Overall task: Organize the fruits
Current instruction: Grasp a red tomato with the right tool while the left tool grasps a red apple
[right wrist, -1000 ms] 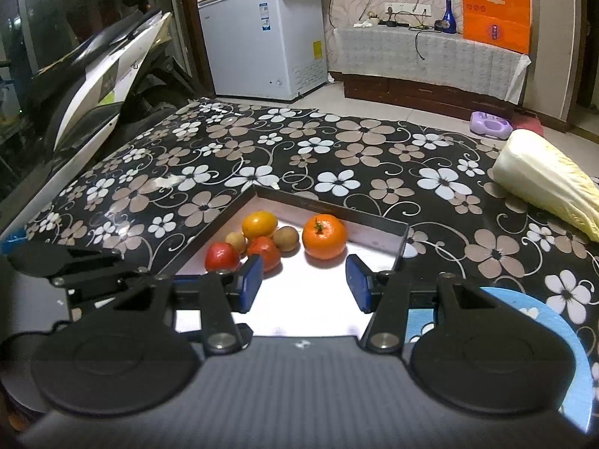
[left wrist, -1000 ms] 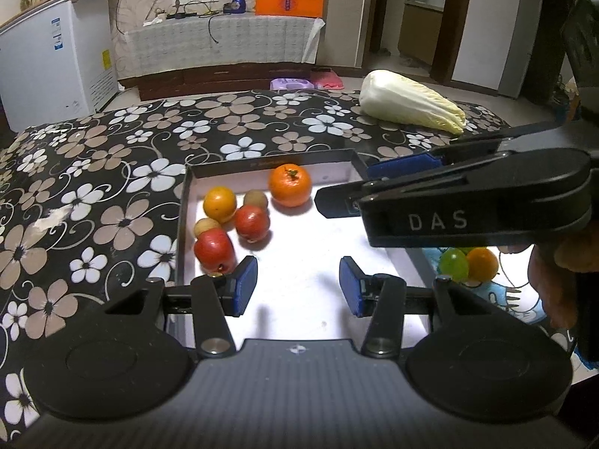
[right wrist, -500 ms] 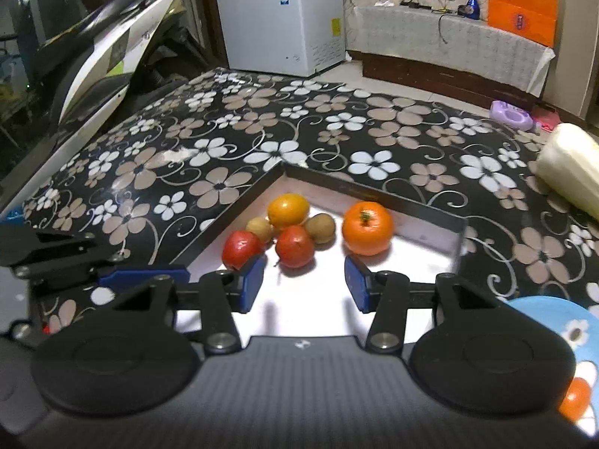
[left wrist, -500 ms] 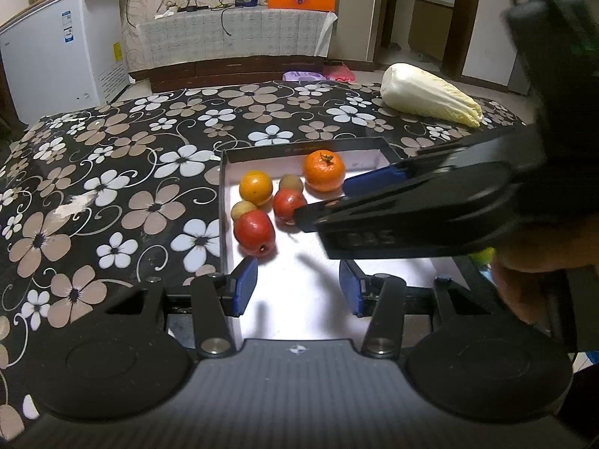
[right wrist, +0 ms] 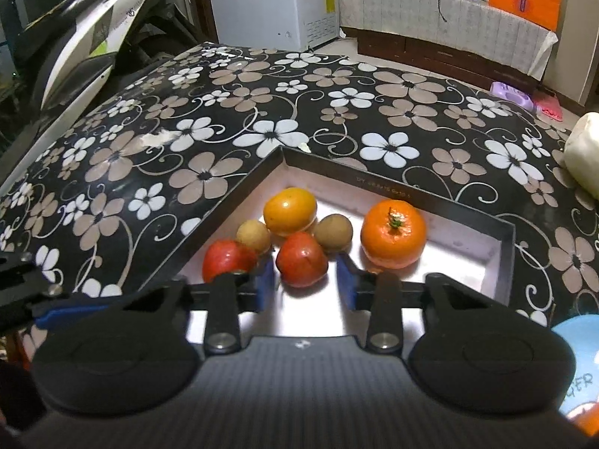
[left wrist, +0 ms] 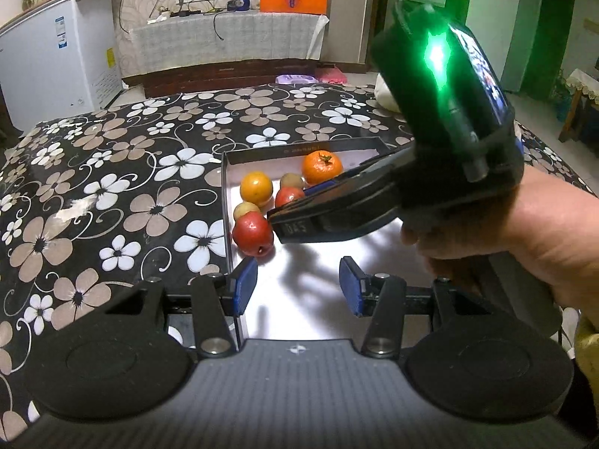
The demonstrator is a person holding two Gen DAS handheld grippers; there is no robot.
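Observation:
A shallow black-rimmed tray point(right wrist: 507, 258) with a white floor holds several fruits in its far corner: a large orange point(right wrist: 393, 234), a yellow-orange fruit point(right wrist: 289, 211), two small brown fruits and two red fruits. My right gripper point(right wrist: 305, 286) is open, its blue pads either side of the nearer red fruit point(right wrist: 301, 263), which lies just ahead of them. In the left wrist view the right gripper point(left wrist: 299, 196) reaches across the tray point(left wrist: 224, 194) into the fruit pile. My left gripper point(left wrist: 297, 288) is open and empty above the tray's near part, behind a red fruit point(left wrist: 252, 232).
The tray sits on a table with a black floral cloth point(right wrist: 262, 112). A blue plate point(right wrist: 580, 366) with an orange fruit lies at the right edge. A pale cabbage point(right wrist: 584, 149) lies at the far right. A white freezer point(left wrist: 56, 67) stands beyond the table.
My right gripper has moved forward and down towards the fruit pile, closing in on the nearer red fruit. My left gripper has drawn back and to the left. Both stay open.

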